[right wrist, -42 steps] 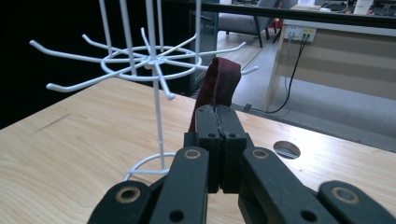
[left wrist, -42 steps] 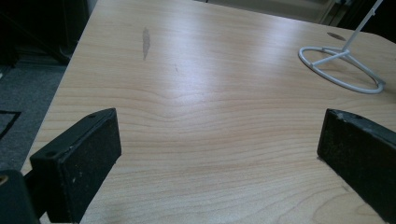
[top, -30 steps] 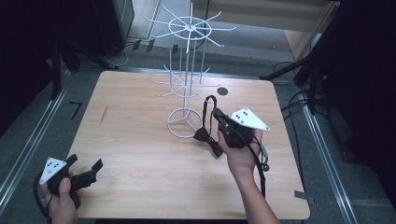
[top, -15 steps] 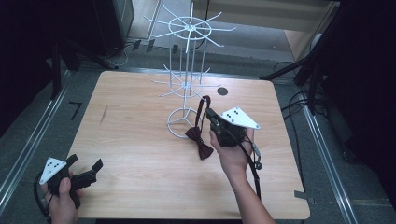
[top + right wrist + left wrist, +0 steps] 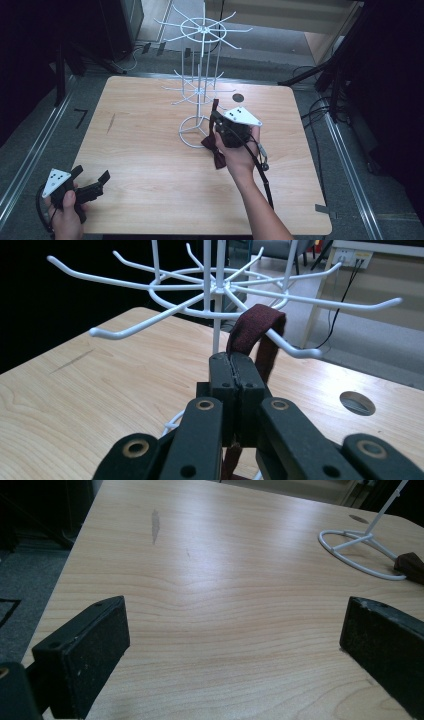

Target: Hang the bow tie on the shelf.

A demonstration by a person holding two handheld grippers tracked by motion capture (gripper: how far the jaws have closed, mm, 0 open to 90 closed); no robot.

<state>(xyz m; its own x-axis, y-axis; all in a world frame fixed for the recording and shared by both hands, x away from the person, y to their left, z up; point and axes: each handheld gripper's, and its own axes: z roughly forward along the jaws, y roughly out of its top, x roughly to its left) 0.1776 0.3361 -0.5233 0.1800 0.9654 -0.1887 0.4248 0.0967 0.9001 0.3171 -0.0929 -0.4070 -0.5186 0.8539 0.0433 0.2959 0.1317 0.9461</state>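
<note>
The right tool [image 5: 216, 119] is clamped on the strap [image 5: 255, 327] of a dark red bow tie [image 5: 218, 156]; in the right gripper view the strap loops up from the pinched jaws, just below the lower ring of arms of the white wire rack [image 5: 199, 75]; the bow hangs down beside the rack's round base, near the table [image 5: 140, 130]; the left tool [image 5: 90, 184] rests low at the table's near left corner, its jaws wide apart over bare wood.
</note>
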